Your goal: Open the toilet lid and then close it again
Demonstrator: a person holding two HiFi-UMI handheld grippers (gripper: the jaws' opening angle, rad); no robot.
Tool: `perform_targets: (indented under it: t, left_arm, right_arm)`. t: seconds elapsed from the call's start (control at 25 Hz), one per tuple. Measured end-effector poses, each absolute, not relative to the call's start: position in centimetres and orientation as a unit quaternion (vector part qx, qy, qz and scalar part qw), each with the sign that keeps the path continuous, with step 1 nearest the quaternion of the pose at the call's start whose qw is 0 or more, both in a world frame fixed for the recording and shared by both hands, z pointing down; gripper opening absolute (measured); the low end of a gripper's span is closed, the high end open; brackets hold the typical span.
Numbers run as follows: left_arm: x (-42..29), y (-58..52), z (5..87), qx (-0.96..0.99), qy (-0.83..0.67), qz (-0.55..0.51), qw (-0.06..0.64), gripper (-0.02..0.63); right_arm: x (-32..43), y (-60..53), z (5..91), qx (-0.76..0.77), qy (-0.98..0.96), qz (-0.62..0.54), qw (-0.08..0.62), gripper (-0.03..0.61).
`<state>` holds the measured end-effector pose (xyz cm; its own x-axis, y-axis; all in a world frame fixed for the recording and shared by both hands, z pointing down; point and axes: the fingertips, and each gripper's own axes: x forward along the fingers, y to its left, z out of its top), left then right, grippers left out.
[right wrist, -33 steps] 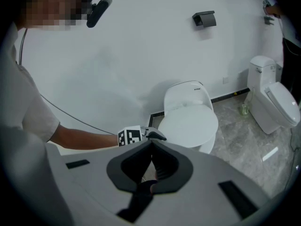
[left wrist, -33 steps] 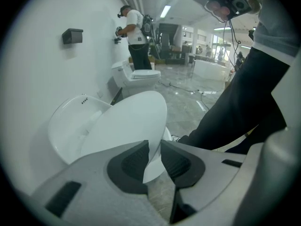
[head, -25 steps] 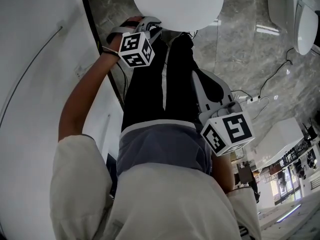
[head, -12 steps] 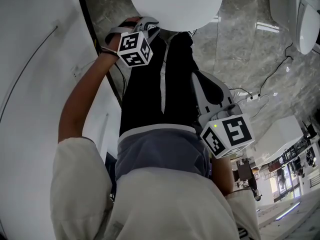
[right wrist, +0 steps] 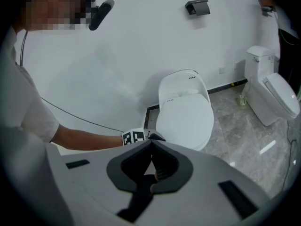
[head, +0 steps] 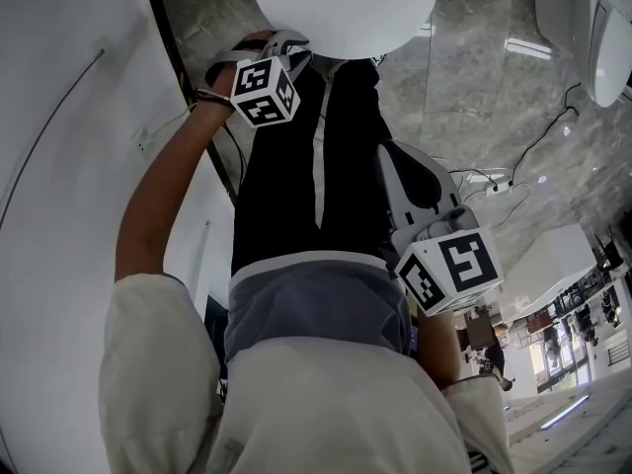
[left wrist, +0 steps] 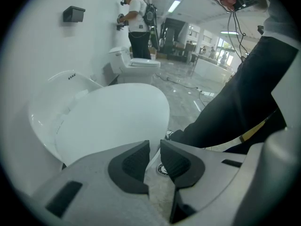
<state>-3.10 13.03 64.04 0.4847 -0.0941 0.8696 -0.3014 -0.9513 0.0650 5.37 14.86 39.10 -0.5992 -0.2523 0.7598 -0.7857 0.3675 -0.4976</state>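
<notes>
Closest in, the right gripper [right wrist: 151, 146] hangs by the person's hip, its marker cube [head: 449, 265] bright against the dark trousers [head: 316, 156]. Its jaws are pressed together at the tips with nothing held between them, and it points down towards the toilet from well back. Out along the bare left forearm [head: 163, 191], the left gripper [left wrist: 154, 149] is at the near rim of the toilet lid [left wrist: 117, 117]. Its dark pads [left wrist: 135, 161] stand only a narrow slit apart, and the lid's thin white edge runs right into that slit, so the jaws are clamped on the rim. The lid itself sits low over the bowl [left wrist: 44, 112], not quite flat, with a wedge of the bowl's white inside showing along its left side. From the right gripper view the lid covers nearly all of the seat, its hinge end against the white wall [right wrist: 117, 46]. Farther off, grey marble floor [head: 474, 77] spreads out with a thin cable [head: 538, 141] trailing over it. A second toilet [right wrist: 273, 95] stands along the same wall, lid down. A small black fixture [right wrist: 197, 7] is mounted high on the wall, and in the far background another person [left wrist: 137, 20] stands at the wall behind that second toilet.
</notes>
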Motion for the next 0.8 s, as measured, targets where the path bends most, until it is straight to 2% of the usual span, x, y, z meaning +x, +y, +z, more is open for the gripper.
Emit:
perform_targets:
  t: [0.8]
  left_arm:
    - [-3.0,13.3,70.0,0.819,-0.186,0.512,0.182,0.038]
  right_arm:
    - [6.6,15.4,41.3,0.332,-0.763,0.461,0.307,0.011]
